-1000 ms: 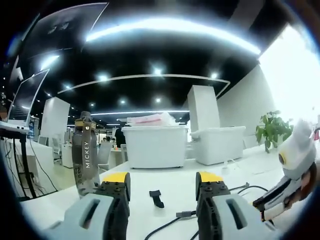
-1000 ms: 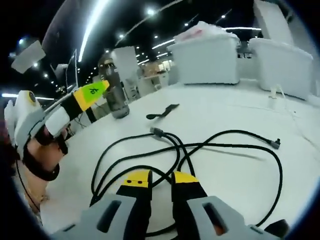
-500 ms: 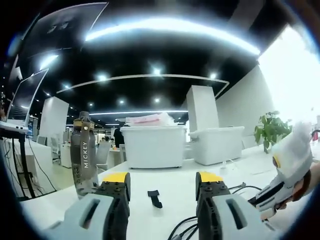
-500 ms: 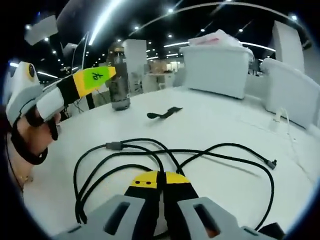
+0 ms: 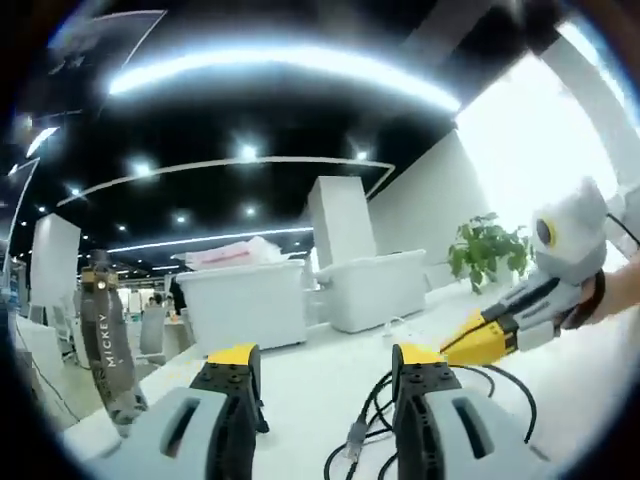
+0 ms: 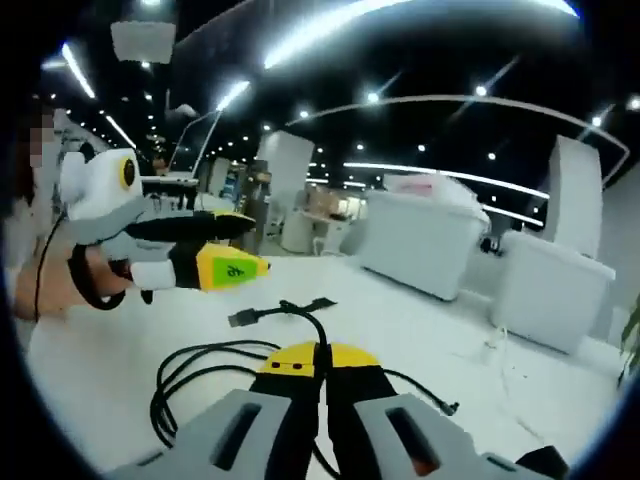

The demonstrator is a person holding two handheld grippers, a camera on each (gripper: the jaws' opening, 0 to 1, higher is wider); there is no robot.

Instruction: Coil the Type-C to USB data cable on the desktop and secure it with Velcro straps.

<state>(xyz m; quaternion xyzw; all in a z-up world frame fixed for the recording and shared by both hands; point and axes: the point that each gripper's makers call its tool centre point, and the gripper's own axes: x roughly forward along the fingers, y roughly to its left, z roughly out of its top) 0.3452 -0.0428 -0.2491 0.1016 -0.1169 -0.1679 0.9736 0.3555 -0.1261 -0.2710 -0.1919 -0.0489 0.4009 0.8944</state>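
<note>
Here the black data cable [image 6: 215, 365] lies in loose loops on the white tabletop [image 6: 420, 330], one plug [image 6: 243, 318] lifted just above the loops. The right hand-held gripper [image 6: 322, 358] is clenched on the cable amid those loops. The left hand-held gripper [image 5: 325, 365] stands released just beside the cable, a Mickey bottle [image 5: 112, 345] off to its left

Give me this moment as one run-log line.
stage: gathering cable | right gripper: shut on black cable, lifted off white desk | left gripper: open, empty | Velcro strap: lying on desk, unused
</note>
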